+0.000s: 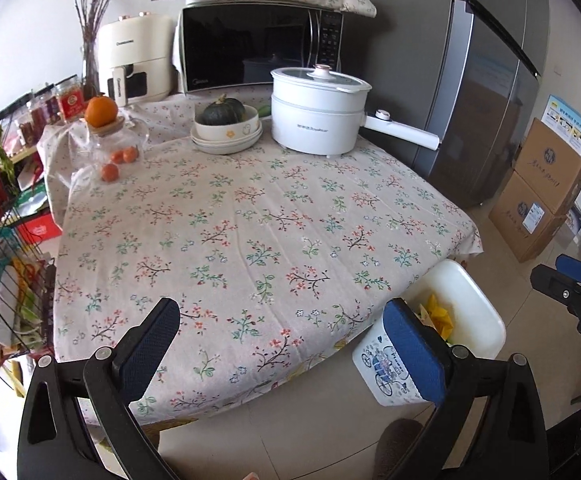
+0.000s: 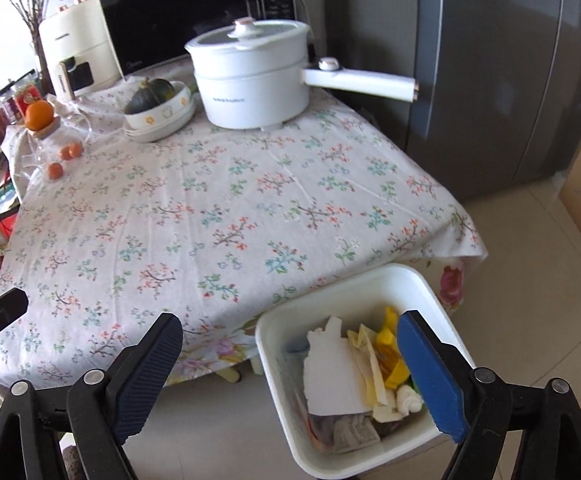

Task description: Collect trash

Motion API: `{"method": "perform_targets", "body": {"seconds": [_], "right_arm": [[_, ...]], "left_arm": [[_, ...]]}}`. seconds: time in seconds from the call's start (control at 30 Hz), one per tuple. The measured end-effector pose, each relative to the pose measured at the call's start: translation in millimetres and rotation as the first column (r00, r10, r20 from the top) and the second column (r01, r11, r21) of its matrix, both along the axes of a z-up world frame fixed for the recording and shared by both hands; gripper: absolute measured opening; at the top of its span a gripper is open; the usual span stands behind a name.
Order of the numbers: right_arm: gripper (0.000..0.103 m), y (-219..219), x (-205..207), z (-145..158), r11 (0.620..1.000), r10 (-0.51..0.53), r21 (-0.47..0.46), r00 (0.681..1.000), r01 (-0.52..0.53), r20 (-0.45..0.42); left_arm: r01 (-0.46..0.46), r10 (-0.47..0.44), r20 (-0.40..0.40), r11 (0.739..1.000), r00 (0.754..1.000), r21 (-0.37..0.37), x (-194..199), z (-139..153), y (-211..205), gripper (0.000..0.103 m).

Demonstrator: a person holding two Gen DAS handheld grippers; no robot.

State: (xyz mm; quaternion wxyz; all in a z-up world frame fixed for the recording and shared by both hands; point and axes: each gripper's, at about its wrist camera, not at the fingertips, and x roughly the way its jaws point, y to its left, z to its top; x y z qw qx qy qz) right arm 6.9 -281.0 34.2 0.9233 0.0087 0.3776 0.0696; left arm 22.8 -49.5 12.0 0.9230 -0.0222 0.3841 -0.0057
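Left wrist view: the left gripper (image 1: 282, 344) hangs with its blue-padded fingers (image 1: 152, 344) spread wide and nothing between them, over the near edge of the table (image 1: 250, 220) with its flowered cloth. Just past its right finger, on the floor at the table's near right corner, stands the white bin (image 1: 470, 312), yellow scraps showing inside. At the far right edge the right gripper (image 1: 570, 284) is partly in frame.

In the right wrist view, the right gripper (image 2: 290, 368) is likewise released, fingers (image 2: 150, 368) wide apart and holding nothing, above the bin (image 2: 290, 316). The trash (image 2: 346, 372) lies inside it: a white sheet, cream paper, yellow wrappers, a crumpled white wad and printed paper at the near side.

Farther back on the table sit a white pot (image 1: 314, 112) with a long handle pointing right, a bowl (image 1: 226, 128) with a dark green squash (image 1: 222, 112), and oranges (image 1: 110, 170) at the left. A microwave (image 1: 258, 44) stands behind, a fridge (image 1: 482, 80) to the right.
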Motion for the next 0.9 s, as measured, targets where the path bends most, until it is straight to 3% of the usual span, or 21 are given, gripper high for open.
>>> {"method": "perform_targets", "body": {"seconds": [0.07,0.3,0.63,0.9], "right_arm": [[0.102,13.4,-11.1,7.7,1.000,0.005,-0.018,0.998,-0.004,0.063],[0.103,49.3,-33.1,19.1,0.996,0.021,-0.087,0.981,-0.004,0.195],[0.103,74.0,-38.9,24.6,0.994,0.072,-0.103,0.970,-0.049,0.233],[0.103,77.2,-38.6,22.3,0.994,0.068,-0.104,0.971,-0.045,0.229]], "left_arm": [[-0.026,0.026,0.020,1.000,0.999,0.017,-13.9,5.2,4.4,0.103],[-0.079,0.077,0.084,0.996,0.994,0.031,-53.2,19.0,22.3,0.103],[-0.142,0.132,0.164,0.988,0.978,0.057,-77.4,33.2,42.6,0.103],[-0.129,0.120,0.156,0.990,0.980,0.048,-76.2,31.6,41.2,0.103]]}}
